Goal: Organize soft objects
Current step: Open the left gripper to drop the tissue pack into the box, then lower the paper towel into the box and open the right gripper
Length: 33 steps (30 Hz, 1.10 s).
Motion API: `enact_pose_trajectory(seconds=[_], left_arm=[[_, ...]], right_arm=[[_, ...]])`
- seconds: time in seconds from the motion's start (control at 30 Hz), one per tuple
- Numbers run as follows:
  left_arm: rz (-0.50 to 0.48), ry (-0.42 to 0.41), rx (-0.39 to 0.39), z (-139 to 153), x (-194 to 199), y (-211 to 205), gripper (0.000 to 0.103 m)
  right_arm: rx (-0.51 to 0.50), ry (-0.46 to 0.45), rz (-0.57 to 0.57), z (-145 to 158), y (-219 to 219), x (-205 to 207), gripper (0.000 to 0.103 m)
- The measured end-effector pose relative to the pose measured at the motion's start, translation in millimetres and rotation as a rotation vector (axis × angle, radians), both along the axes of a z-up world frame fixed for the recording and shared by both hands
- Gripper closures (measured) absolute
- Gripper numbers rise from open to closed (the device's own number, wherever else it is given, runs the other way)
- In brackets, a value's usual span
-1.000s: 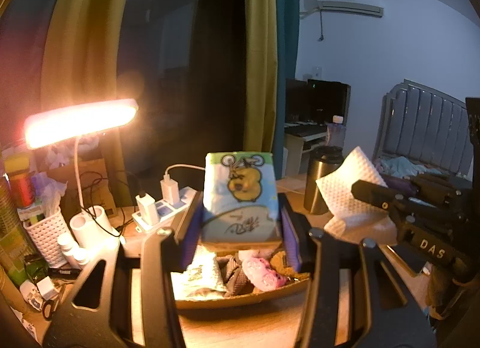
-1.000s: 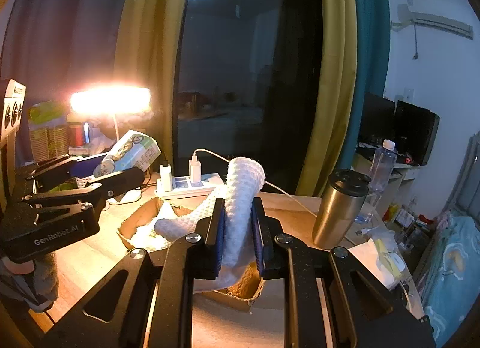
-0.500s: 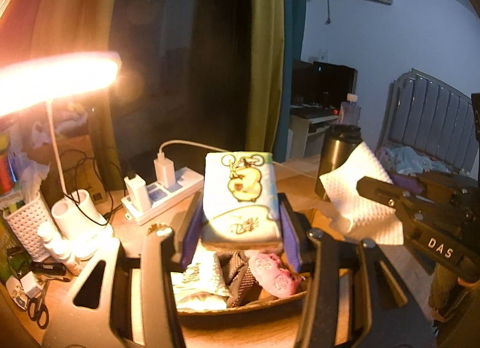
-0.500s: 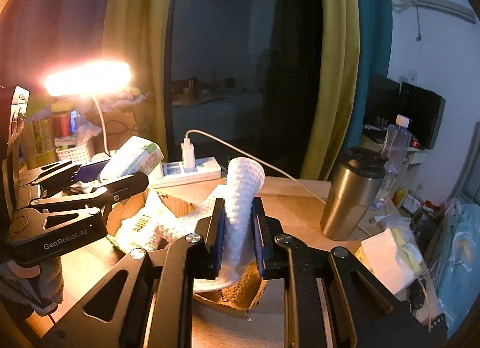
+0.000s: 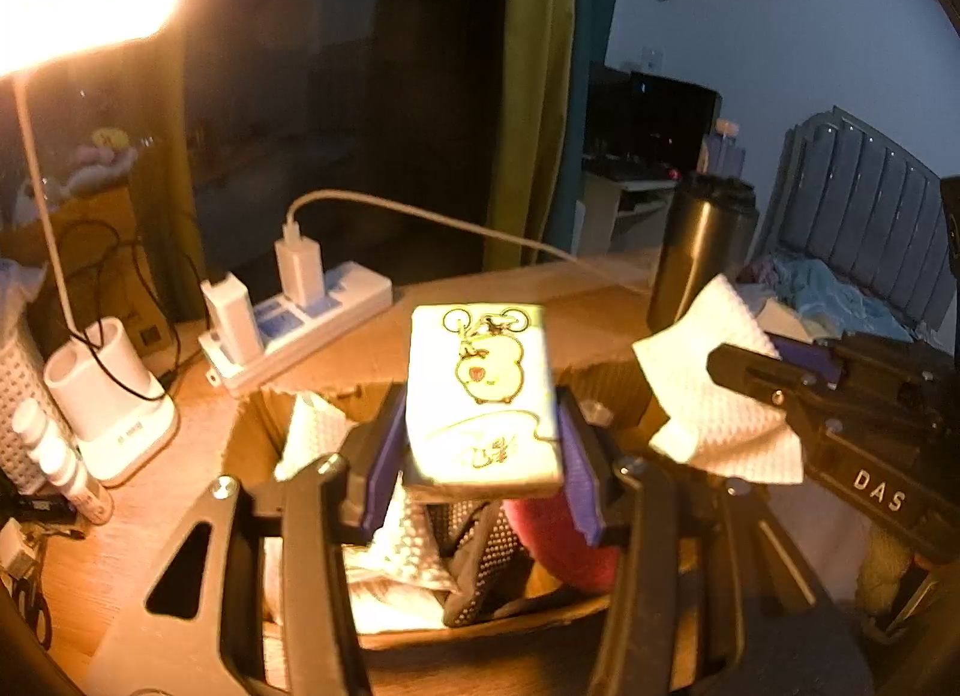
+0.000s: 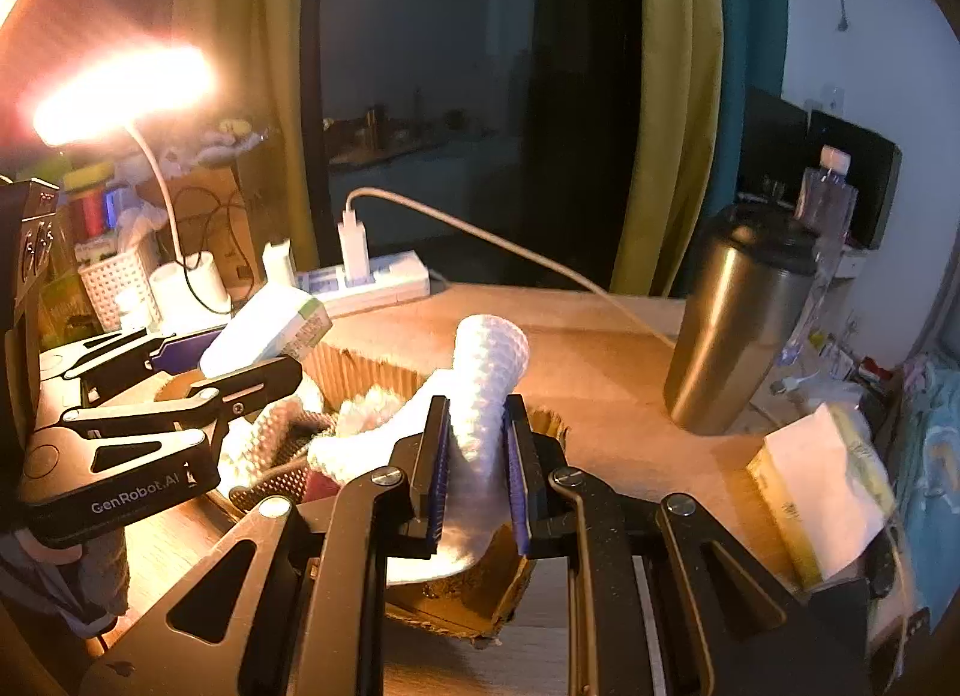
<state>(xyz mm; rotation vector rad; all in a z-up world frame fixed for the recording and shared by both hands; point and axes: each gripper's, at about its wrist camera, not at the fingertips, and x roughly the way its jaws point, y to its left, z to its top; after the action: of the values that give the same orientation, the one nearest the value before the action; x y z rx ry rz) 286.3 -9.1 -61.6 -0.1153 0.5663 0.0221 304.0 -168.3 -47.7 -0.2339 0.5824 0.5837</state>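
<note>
My left gripper (image 5: 480,432) is shut on a white tissue pack (image 5: 480,390) printed with a cartoon animal, held just above a cardboard box (image 5: 252,432). Inside the box lie white cloths (image 5: 396,540), a dark dotted cloth (image 5: 480,552) and a pink one (image 5: 552,534). My right gripper (image 6: 477,444) is shut on a white waffle-textured cloth (image 6: 489,372), hanging over the box's right end (image 6: 456,594). In the right wrist view the left gripper (image 6: 228,372) shows at the left with the tissue pack (image 6: 264,330). From the left wrist camera, the right gripper (image 5: 750,378) and its cloth (image 5: 714,396) appear on the right.
A lit desk lamp (image 5: 78,18) glares at upper left. A white power strip (image 5: 300,324) with chargers and a cable lies behind the box. A steel tumbler (image 6: 738,318) stands at the right on the wooden desk (image 6: 600,348). White cup holder (image 5: 108,396), basket and small bottles crowd the left.
Both grippers have come down and forward toward the cardboard box with their loads. The box now looms larger and closer under them. Neither grip has altered.
</note>
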Motion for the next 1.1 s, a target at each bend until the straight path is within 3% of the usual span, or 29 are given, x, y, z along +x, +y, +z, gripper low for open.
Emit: enact_pose_trajectory(seconds=[0.67,0.9,1.1], left_arm=[[-0.025,0.134,-0.035,-42,23,1,0.054],[-0.019,0.146,-0.041,-41,23,1,0.052],[-0.010,0.131,-0.031,-34,19,0,0.050]], right_arm=[[-0.046,0.095,-0.006,-38,12,20,0.084],[-0.035,0.103,-0.016,-35,10,21,0.071],[-0.030,0.092,-0.023,-30,7,17,0.067]])
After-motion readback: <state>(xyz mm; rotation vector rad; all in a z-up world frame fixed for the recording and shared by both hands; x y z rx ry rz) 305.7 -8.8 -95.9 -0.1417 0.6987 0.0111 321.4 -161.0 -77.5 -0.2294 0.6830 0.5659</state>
